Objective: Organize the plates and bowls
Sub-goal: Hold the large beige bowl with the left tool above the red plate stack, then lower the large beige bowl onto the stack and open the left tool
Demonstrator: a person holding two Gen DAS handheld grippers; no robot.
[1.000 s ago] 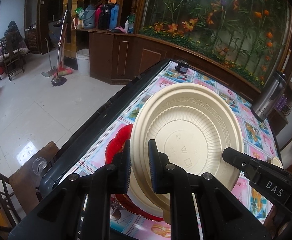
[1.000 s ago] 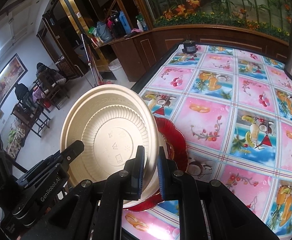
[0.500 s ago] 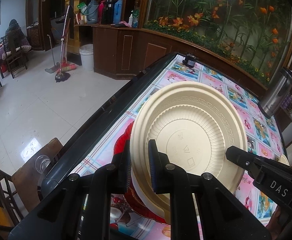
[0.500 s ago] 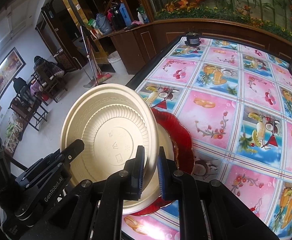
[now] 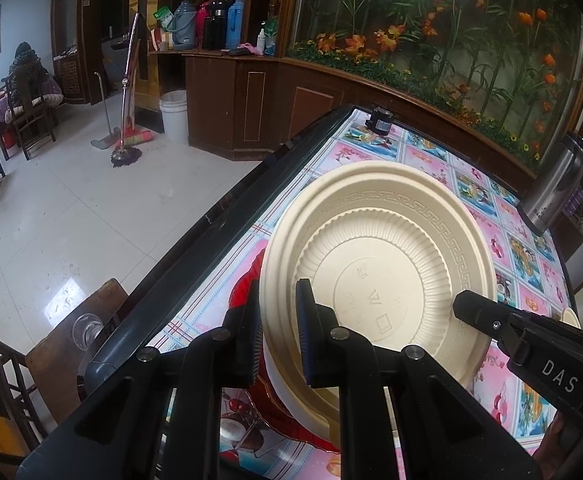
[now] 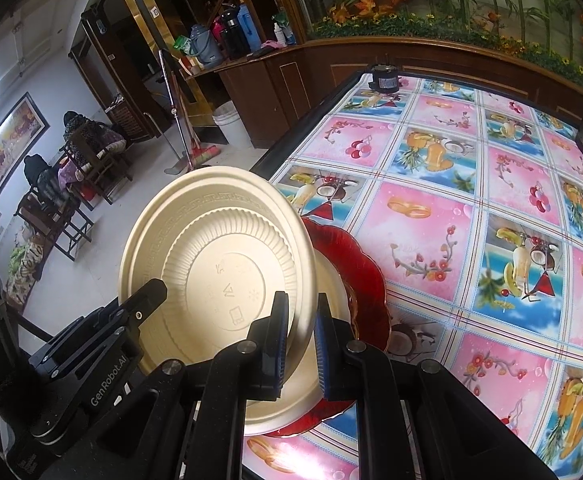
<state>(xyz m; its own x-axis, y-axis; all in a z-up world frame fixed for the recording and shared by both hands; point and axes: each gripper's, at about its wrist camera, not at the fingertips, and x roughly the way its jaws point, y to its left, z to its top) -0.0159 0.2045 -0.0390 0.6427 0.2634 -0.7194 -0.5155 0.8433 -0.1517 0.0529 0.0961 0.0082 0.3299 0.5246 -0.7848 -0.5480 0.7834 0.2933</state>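
change since a second ago: little; cream plate a touch higher and more upright, both clamps unchanged.
left gripper: narrow, pinching the near rim of the cream plate.
right gripper: narrow too, nipping the same plate's rim from the other side.
cream plate: tilted on edge, underside towards both cameras, held over the stack at the table edge.
stack below: second cream plate lying in the red dish.
done: apparently one cream plate already nested in the red dish.
left: lowering the held plate onto it; possibly another pale dish at the far right.
hidden: contact between plate and stack, behind the fingers; stack's near side cut off; no bowl clearly made out.
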